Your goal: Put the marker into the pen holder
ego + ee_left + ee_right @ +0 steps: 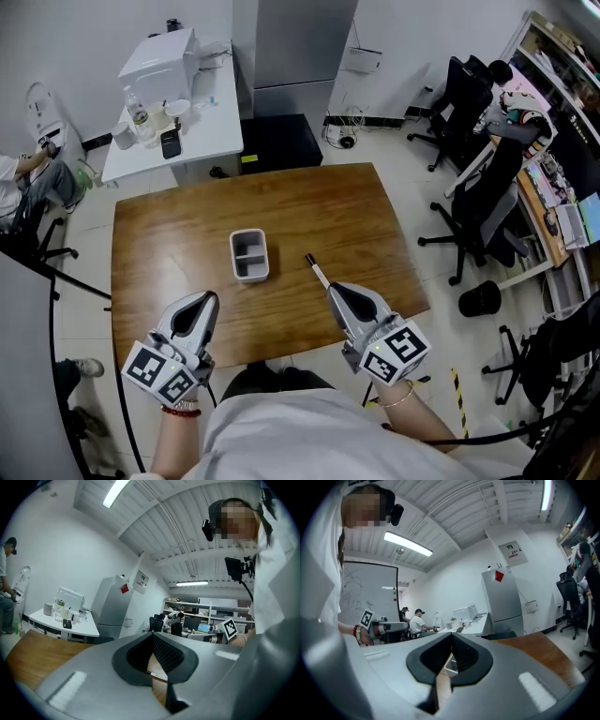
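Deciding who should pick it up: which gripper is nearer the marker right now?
Right. The right gripper has its tip just behind the marker's near end; the left gripper hangs much farther off, to the left past the pen holder.

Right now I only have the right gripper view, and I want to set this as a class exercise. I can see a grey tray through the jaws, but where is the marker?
Observer: In the head view, the marker lies flat on the wooden table, just ahead of the right gripper. It is not held.
Operator: Which side of the tray is it on?
Observer: In the head view, the pen holder stands to the left of the marker, clear of it.
Operator: And the other gripper's jaws?
Observer: The left gripper has its jaws together with nothing between them.
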A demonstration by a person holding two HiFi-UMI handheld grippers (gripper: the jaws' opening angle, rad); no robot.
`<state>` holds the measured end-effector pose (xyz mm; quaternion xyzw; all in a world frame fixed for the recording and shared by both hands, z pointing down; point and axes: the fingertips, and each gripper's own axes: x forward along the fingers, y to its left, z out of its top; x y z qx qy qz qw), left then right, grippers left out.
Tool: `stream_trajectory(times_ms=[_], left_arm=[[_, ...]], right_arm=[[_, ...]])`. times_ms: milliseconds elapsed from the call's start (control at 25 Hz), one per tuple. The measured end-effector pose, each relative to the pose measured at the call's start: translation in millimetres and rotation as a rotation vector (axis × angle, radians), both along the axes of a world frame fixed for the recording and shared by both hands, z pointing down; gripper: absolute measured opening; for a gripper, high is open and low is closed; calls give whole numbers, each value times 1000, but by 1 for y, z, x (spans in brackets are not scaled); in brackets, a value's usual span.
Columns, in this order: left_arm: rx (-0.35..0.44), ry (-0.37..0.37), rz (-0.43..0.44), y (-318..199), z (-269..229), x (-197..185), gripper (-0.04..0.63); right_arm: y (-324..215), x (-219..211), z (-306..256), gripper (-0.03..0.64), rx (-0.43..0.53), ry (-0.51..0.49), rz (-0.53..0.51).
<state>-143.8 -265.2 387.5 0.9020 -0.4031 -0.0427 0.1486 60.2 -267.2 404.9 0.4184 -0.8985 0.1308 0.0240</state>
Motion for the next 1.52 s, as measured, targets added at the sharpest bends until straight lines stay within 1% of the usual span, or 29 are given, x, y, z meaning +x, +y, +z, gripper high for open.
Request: stream_trajectory(times_ms=[120,240,320,480,600,680,720,800,920,1000,1120,1200,1360,1520], left_arm=[[-1,8,18,-10,2,-12,-3],[-8,-1,41,-18,11,-24,-3],[-25,-5,42,-21,19,-31,-3],[-46,8,17,-26,30,-36,-3],[-53,0,0,-33,30,-29,-3],[-49,8,-10,-33,26,-22,-3],[-45,10,-12,-33,24,-20,-3],[-47,4,-18,-37,25,-18,-3],[-67,-13,-34,-43,30,-18,-3],[-68,-32,-28,-42,30,-14,-3],[-65,-35,-23,-41,28,-9,-3],[-71,-34,-31,-44,30,-9,-3],[-82,-26,-26,-46,29,-5,-3],[-77,-28,-10,-47,27,-1,-3]], right_arm=[[-13,2,22,-17,9,94,63],[-24,5,40,-17,-22,98,115],[-29,6,49,-17,-35,104,124],[-43,15,81,-16,-74,167,103],[-52,25,127,28,-162,230,39],[-49,33,167,87,-253,314,-15],[-48,37,186,103,-289,363,-32],[-48,45,215,102,-340,445,-47],[-50,52,253,100,-418,545,-75],[-49,58,271,101,-463,597,-82],[-47,65,288,101,-513,625,-72],[-46,65,296,101,-531,634,-77],[-45,66,299,98,-550,596,-48],[-48,66,299,72,-564,590,-14]])
